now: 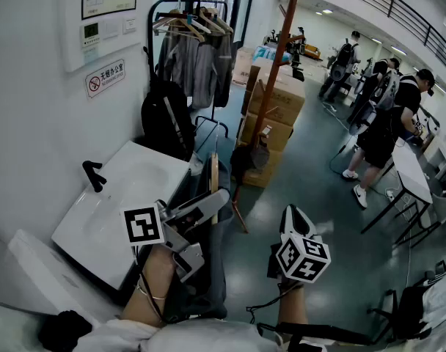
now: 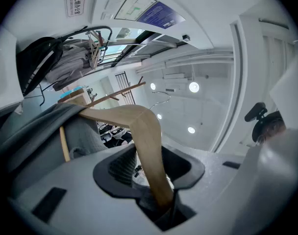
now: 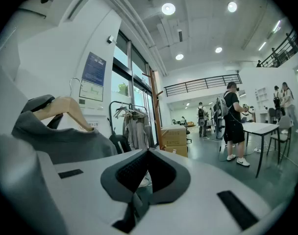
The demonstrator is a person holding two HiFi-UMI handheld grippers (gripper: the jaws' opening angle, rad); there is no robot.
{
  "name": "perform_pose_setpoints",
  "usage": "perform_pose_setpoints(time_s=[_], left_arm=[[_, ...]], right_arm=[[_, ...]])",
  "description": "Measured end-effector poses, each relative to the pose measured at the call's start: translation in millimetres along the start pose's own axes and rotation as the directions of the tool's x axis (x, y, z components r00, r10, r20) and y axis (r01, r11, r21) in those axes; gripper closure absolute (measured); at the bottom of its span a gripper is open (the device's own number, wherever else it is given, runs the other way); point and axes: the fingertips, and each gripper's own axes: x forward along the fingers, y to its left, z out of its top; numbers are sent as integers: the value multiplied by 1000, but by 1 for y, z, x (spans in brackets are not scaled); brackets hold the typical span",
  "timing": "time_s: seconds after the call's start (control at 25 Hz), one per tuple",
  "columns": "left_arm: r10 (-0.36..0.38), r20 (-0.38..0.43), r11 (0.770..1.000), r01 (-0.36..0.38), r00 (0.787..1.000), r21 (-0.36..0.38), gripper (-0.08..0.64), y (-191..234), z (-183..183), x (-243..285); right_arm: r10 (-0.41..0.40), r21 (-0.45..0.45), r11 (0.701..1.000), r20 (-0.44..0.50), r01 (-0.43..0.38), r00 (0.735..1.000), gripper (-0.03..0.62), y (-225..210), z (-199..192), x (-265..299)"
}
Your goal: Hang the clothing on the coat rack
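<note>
My left gripper (image 1: 207, 205) is shut on one arm of a wooden hanger (image 1: 214, 176). A grey garment (image 1: 210, 259) hangs from it below the jaws. In the left gripper view the hanger (image 2: 146, 131) runs up from between the pads of the left gripper (image 2: 150, 169), with the garment (image 2: 48, 131) draped at the left. The brown wooden coat rack (image 1: 279, 57) stands ahead, beyond the hanger. My right gripper (image 1: 296, 216) is to the right, jaws together and empty. Its own view shows the right gripper (image 3: 148, 174), the garment (image 3: 65, 143) at left and the rack (image 3: 156, 111) ahead.
A black clothes rail (image 1: 192, 46) with hung garments and a black bag (image 1: 164, 119) stand by the wall. Cardboard boxes (image 1: 278, 105) sit behind the rack. A white basin (image 1: 128, 196) is at my left. People (image 1: 384, 127) and a white table (image 1: 410, 171) are at the right.
</note>
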Motion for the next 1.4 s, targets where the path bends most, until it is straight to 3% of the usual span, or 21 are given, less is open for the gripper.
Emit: perform_pose_setpoints(time_s=[0.64, 1.4], left_arm=[[46, -53, 998, -48, 998, -38, 403, 27, 3, -5], [45, -92, 997, -40, 995, 59, 402, 51, 18, 13]], right_arm=[[-10, 14, 1000, -17, 10, 1000, 570, 19, -7, 9], [-37, 39, 998, -33, 38, 999, 569, 18, -20, 43]])
